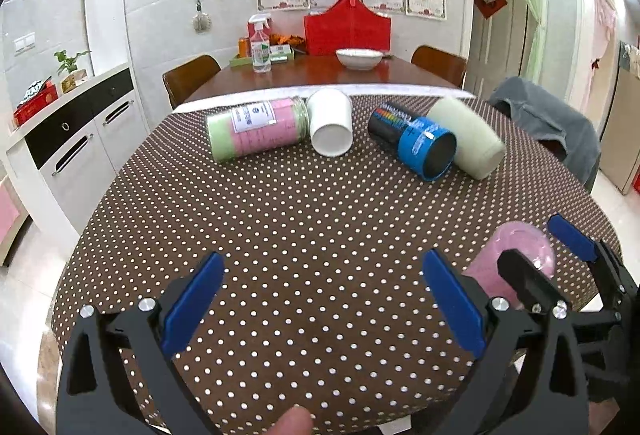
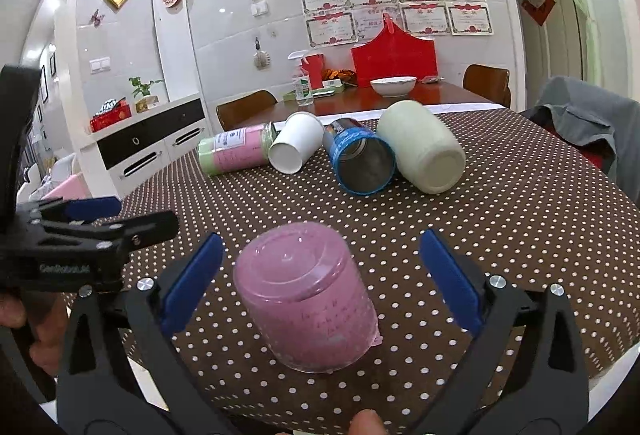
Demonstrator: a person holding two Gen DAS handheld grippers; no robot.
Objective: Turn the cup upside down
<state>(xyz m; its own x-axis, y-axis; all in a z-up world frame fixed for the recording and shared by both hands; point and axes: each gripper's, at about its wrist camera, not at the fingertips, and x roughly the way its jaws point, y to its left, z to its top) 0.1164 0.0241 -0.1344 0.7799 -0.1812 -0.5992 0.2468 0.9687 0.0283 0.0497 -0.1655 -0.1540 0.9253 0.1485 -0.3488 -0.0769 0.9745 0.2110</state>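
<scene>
Translucent pink plastic cup, base up, between spread, unloaded right gripper.
Risk: retracting fingers clip cup, toppling it; left gripper also spread, holding nothing.

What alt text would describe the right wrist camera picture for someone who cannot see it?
A pink cup stands upside down on a polka-dot tablecloth, between the open blue fingers of the right gripper, untouched. Behind lie four containers on their sides: a pink-and-green jar, white cup, blue can and cream cup.
</scene>
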